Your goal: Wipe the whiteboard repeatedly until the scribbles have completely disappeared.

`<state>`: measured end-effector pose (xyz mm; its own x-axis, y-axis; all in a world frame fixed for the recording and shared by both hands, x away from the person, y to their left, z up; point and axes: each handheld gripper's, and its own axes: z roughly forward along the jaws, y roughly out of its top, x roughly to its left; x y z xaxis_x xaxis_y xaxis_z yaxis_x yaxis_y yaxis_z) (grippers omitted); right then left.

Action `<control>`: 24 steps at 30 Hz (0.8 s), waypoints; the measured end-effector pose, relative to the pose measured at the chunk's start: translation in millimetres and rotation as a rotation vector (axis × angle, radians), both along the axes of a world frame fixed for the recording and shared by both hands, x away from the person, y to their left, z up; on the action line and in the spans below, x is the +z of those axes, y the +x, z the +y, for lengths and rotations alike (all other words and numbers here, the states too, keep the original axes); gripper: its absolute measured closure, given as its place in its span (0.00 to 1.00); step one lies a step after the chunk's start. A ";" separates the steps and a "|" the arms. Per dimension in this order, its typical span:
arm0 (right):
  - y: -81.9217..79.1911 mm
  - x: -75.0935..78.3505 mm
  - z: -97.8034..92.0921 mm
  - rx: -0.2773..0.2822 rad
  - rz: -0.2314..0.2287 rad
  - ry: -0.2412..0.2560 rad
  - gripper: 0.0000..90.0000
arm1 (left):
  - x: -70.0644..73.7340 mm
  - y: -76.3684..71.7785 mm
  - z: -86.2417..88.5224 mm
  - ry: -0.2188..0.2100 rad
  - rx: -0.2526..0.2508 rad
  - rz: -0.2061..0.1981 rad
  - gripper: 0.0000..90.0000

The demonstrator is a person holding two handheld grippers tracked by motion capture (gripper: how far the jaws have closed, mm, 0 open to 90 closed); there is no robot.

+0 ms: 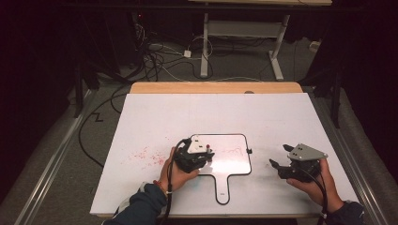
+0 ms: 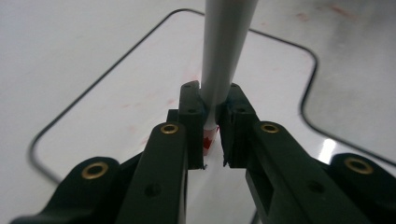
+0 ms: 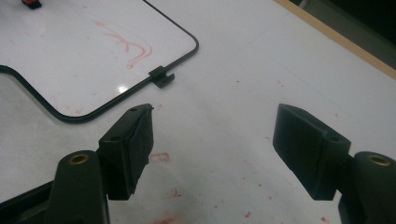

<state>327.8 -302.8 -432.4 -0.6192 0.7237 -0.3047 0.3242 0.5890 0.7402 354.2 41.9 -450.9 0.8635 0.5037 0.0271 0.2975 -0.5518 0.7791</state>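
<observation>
Where the high view looks down, the left gripper (image 1: 199, 157) sits over the paddle-shaped whiteboard (image 1: 234, 161), near centre of the table (image 1: 155, 117). Its own view shows jaws clamped on a grey marker (image 2: 226, 51) with a red-and-white end. Farther right, the right gripper (image 3: 212, 140) gapes wide, holding nothing.

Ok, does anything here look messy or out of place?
Yes: red marker specks are scattered on the white table cover, left of the small whiteboard, off the board. A red scribble sits on the board itself.
</observation>
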 end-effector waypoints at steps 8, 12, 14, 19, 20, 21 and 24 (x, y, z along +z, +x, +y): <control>-1.5 1.5 -2.1 0.002 -0.010 0.002 0.33 | -2.0 27.9 11.3 0.003 0.085 -0.034 0.87; -1.1 1.4 -2.3 -0.003 -0.011 -0.001 0.33 | -2.1 41.5 16.2 0.004 0.142 -0.033 0.87; -1.7 1.7 -1.8 -0.001 -0.012 -0.002 0.33 | -1.5 40.8 15.0 0.010 0.147 -0.029 0.87; -2.1 2.3 -2.8 -0.005 -0.015 -0.001 0.33 | 1.6 26.9 20.1 0.046 0.106 -0.024 0.87; -2.1 1.9 -3.3 -0.007 -0.013 -0.001 0.33 | 2.0 26.0 23.6 0.051 0.111 -0.024 0.87; -2.0 1.7 -3.8 -0.007 -0.013 -0.005 0.33 | 1.6 26.4 27.2 0.043 0.119 -0.018 0.87; -2.5 1.6 -3.8 -0.009 -0.013 -0.005 0.33 | -0.7 30.6 27.8 0.005 0.136 -0.004 0.87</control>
